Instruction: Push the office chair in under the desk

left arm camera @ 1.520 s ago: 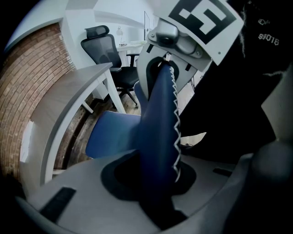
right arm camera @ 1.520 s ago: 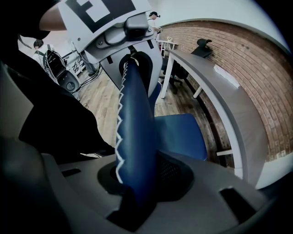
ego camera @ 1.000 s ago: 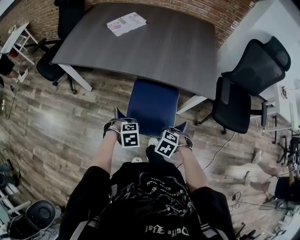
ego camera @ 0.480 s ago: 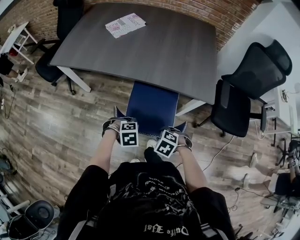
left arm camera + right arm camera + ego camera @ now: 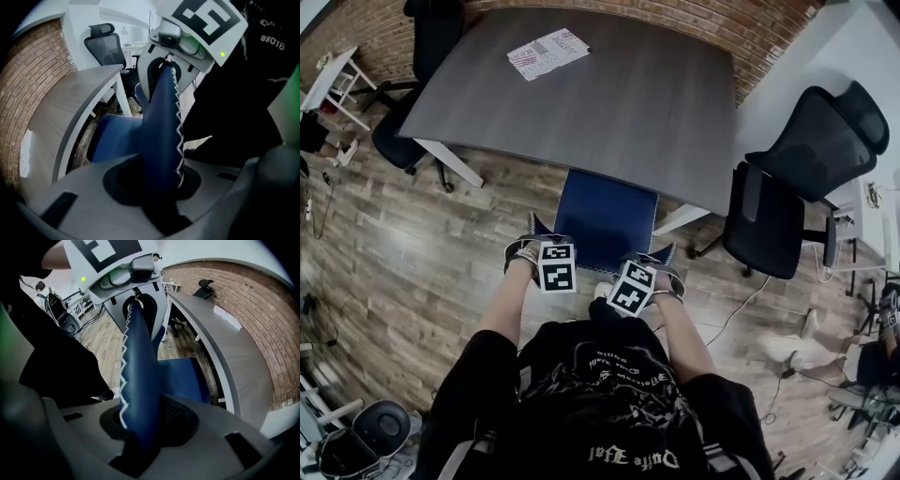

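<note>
The left gripper (image 5: 529,247) and right gripper (image 5: 667,273), fingers pinching the blue padded office chair (image 5: 606,217), have pushed it further under the grey wooden tabletop (image 5: 609,84).

The office chair (image 5: 607,220) is deep blue, its back edged with white zigzag stitching (image 5: 178,122). The desk (image 5: 609,94) has a dark grey top with faint wood grain and white legs (image 5: 455,159). A white leaflet (image 5: 547,52) bears pinkish print. The left gripper (image 5: 546,246) and right gripper (image 5: 649,265) are pale grey, their cubes patterned in black-and-white squares. The brick wall (image 5: 759,23) is reddish brown, the plank floor (image 5: 412,262) grey-brown, the mesh chair (image 5: 797,178) black.
</note>
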